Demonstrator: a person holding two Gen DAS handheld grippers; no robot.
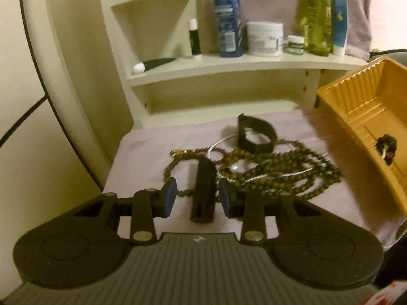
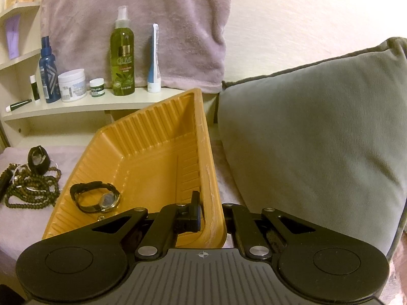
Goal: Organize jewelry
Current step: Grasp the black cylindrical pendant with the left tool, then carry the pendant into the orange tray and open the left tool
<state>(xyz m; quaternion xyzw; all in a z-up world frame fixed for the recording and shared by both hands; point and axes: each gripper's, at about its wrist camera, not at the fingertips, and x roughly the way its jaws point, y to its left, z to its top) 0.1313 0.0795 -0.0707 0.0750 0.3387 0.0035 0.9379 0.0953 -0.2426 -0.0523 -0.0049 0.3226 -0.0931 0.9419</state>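
Observation:
A pile of dark bead necklaces [image 1: 267,167] lies on the lilac cloth, with a black band [image 1: 255,134] at its far side and a black bar-shaped piece [image 1: 203,190] at its near side. My left gripper [image 1: 198,197] is open, its blue pads either side of the bar piece. The orange tray [image 2: 152,139] is tilted up on the right, with a wristwatch [image 2: 95,198] inside. My right gripper [image 2: 211,216] is shut on the tray's right rim. The tray [image 1: 356,106] and the watch [image 1: 386,147] also show in the left wrist view.
A cream shelf [image 1: 229,63] behind holds a blue spray bottle [image 1: 229,23], a white jar [image 1: 264,38], a green bottle [image 2: 122,58] and tubes. A grey cushion [image 2: 318,132] stands right of the tray. A lilac towel [image 2: 142,25] hangs on the wall.

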